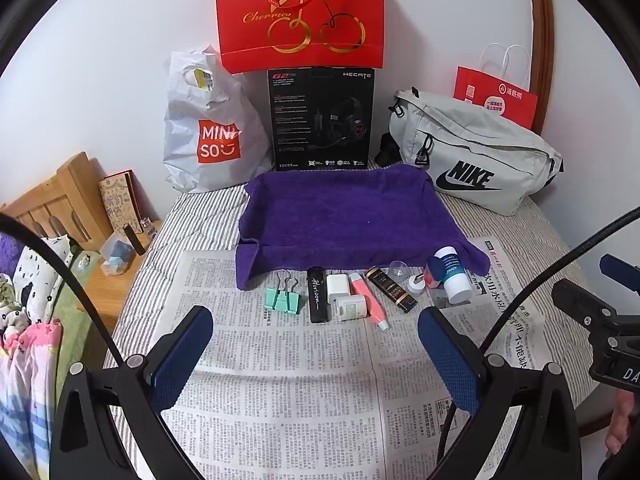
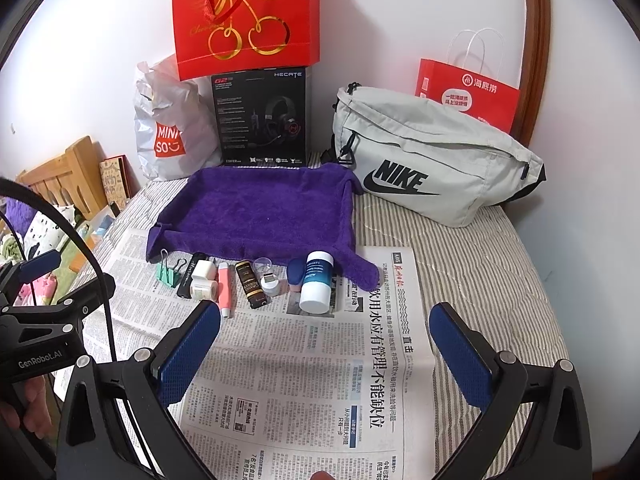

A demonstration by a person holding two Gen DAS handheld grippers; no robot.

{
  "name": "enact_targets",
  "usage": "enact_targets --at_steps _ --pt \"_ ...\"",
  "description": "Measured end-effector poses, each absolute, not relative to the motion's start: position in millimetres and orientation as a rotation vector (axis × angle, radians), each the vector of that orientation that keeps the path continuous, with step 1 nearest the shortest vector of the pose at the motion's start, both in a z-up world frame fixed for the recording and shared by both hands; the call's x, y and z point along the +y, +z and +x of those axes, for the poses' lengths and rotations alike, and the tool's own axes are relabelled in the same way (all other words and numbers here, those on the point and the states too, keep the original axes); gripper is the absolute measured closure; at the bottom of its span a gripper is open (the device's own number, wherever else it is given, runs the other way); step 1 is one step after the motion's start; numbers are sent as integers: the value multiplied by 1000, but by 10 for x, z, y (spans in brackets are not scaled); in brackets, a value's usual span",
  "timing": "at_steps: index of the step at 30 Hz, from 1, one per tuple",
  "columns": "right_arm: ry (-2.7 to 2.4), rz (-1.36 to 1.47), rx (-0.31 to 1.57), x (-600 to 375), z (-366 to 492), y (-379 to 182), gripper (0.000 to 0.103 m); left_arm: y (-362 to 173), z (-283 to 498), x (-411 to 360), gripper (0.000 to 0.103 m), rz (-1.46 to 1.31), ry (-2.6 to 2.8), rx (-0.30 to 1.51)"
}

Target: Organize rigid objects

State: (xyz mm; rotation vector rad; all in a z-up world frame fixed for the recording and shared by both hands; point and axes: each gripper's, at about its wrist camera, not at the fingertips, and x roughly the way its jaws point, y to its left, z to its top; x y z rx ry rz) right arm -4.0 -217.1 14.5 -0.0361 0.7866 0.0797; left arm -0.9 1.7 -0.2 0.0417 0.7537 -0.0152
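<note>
A row of small items lies on newspaper [image 1: 280,380] in front of a purple towel tray [image 1: 344,216]: green binder clips [image 1: 283,300], a black "Horizon" stick [image 1: 318,295], a white charger [image 1: 337,286], a small white jar [image 1: 351,307], a pink tube [image 1: 368,302], a black-gold tube [image 1: 390,289] and a white-blue bottle [image 1: 452,276]. The same bottle [image 2: 316,282] and pink tube [image 2: 224,288] show in the right wrist view. My left gripper [image 1: 316,354] and right gripper [image 2: 324,354] are both open and empty, hovering short of the row.
Behind the towel stand a Miniso bag [image 1: 208,136], a black headset box [image 1: 322,118], a red cherry bag [image 1: 300,16], a grey Nike bag [image 1: 476,152] and a red paper bag [image 1: 496,96]. A wooden bedside shelf [image 1: 80,208] is at left.
</note>
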Motion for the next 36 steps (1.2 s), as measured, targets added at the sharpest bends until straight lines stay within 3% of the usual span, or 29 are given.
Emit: enact_targets --at_steps 36 --pt "73 -20 795 -2196 70 88 0 -119 116 5 0 21 -32 802"
